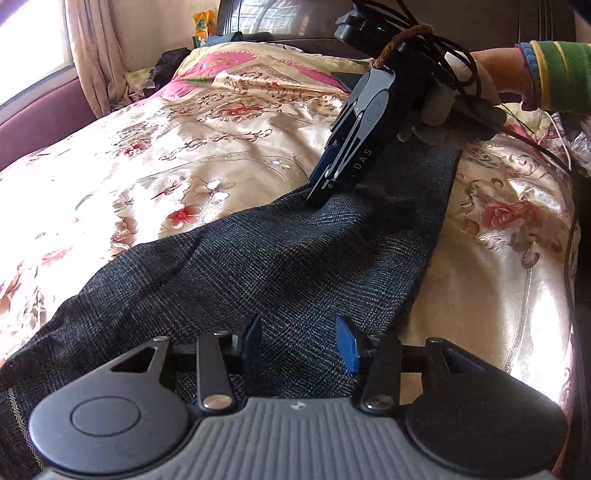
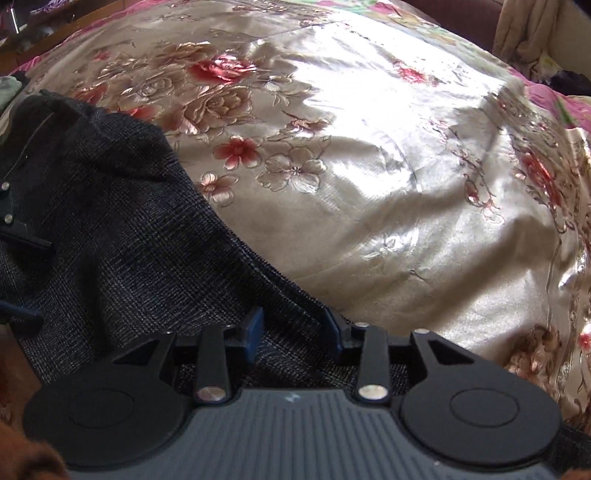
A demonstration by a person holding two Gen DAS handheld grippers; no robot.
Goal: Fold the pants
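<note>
Dark grey checked pants [image 1: 258,266] lie on a floral satin bedspread [image 1: 147,155], in a band from lower left to the right. My left gripper [image 1: 299,347] is open, its blue pads just above the cloth near the pants' near edge. My right gripper [image 1: 321,192] presses its tips down onto the pants' far edge. In the right wrist view the right gripper [image 2: 295,328] is open with the pants [image 2: 122,236] edge lying between its fingers. Part of the left gripper shows at that view's left edge [image 2: 14,229].
The bedspread [image 2: 369,166] spreads wide beyond the pants. A dark headboard [image 1: 295,18], a curtain [image 1: 96,48] and a window stand at the back. Cables [image 1: 535,144] trail from the right gripper over the bed's right side.
</note>
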